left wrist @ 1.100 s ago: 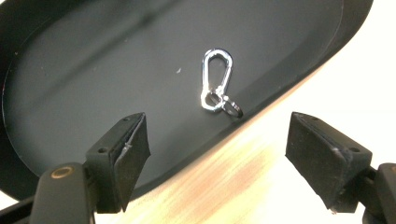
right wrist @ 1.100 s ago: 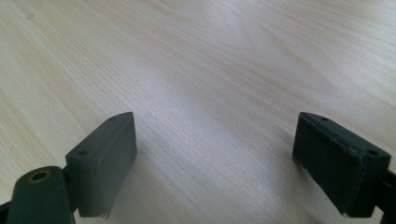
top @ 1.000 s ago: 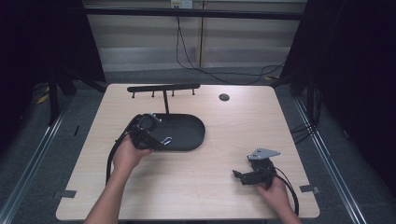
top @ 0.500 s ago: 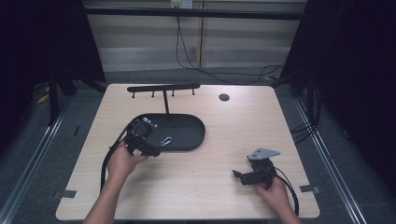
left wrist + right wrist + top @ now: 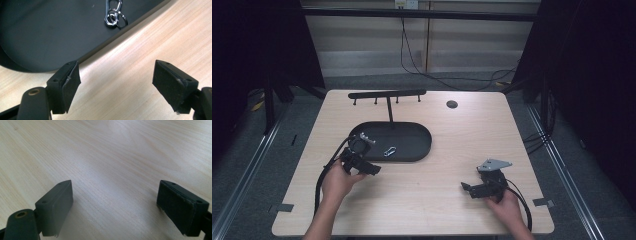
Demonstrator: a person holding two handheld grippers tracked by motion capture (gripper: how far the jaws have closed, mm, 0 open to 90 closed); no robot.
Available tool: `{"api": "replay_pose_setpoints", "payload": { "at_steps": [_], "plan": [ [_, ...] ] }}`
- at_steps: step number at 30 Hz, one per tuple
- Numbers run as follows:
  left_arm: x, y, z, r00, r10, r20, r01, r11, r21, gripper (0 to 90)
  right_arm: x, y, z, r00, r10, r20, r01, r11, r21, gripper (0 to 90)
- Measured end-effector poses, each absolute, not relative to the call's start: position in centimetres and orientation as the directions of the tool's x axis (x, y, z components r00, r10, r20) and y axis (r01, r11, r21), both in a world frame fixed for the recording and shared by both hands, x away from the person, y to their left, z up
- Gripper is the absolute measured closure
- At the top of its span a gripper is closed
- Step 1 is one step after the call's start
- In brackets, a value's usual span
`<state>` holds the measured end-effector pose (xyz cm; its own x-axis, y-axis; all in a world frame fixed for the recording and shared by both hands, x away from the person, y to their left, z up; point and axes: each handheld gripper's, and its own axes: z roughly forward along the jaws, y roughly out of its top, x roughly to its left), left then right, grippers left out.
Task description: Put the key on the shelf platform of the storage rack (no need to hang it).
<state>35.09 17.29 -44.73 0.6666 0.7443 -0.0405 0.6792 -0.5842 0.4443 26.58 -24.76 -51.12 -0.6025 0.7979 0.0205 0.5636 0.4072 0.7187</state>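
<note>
A silver carabiner with key rings [image 5: 389,150] [image 5: 114,15] lies in the black oval tray [image 5: 412,137] [image 5: 37,32]. My left gripper [image 5: 373,170] [image 5: 116,85] is open over bare wood just off the tray's near left rim, nothing between its pads. My right gripper [image 5: 466,188] [image 5: 115,207] rests low on the table at the front right, also open and holding nothing, with only wood grain ahead of it.
A black T-shaped rack [image 5: 387,95] with small hooks rises from the tray's far side. A dark round grommet [image 5: 452,104] sits near the table's far edge. Cables trail from both grippers toward the front edge.
My left gripper has drawn back from over the tray toward the person, now off its near rim. The carabiner stays in the tray. The right gripper has not moved.
</note>
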Motion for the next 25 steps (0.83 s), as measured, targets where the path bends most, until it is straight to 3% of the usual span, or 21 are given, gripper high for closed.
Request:
{"api": "replay_pose_setpoints", "payload": {
  "at_steps": [25],
  "plan": [
    [32.9,19.1,-47.9,0.648,0.757,-0.078,0.703,-0.556,0.445,22.4,26.6,-24.8,-51.1,-0.602,0.798,0.021,0.564,0.407,0.719,12.9]
  ]
}}
